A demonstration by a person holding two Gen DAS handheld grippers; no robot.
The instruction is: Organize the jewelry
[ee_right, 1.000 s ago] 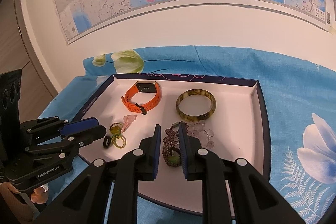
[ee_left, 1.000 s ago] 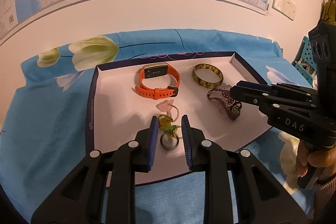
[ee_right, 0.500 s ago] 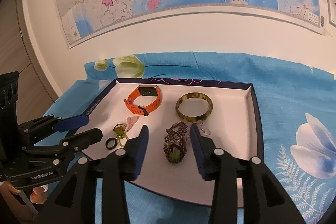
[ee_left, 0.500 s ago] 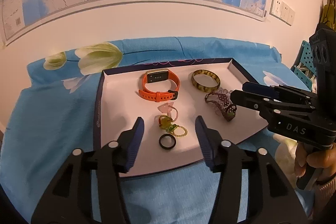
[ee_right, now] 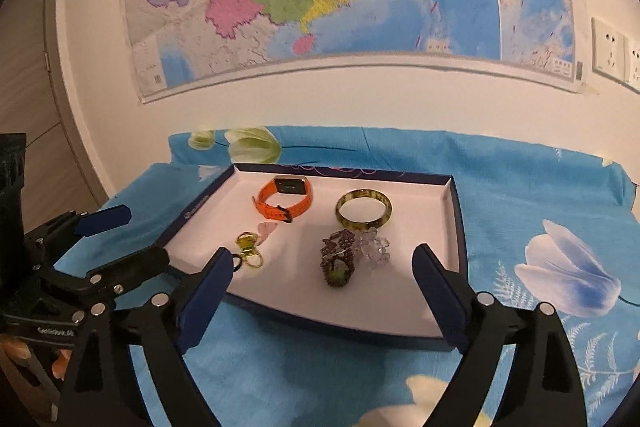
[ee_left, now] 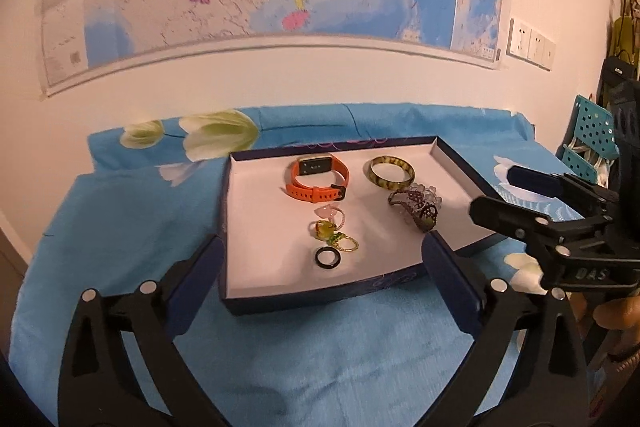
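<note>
Rings point(ee_left: 334, 239), an orange watch point(ee_left: 318, 176), a bangle point(ee_left: 390, 172) and beaded bracelets point(ee_right: 340, 261) are lying in the tray point(ee_left: 460, 163). The left gripper point(ee_left: 324, 273) and right gripper point(ee_right: 322, 291) are both spreading wider, gripping nothing.

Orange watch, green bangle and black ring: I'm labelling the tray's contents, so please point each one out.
Orange watch point(ee_left: 318, 192): left wrist view, on the front of its strap.
Green bangle point(ee_left: 391, 182): left wrist view, on its near rim.
Black ring point(ee_left: 320, 260): left wrist view, on its band.
</note>
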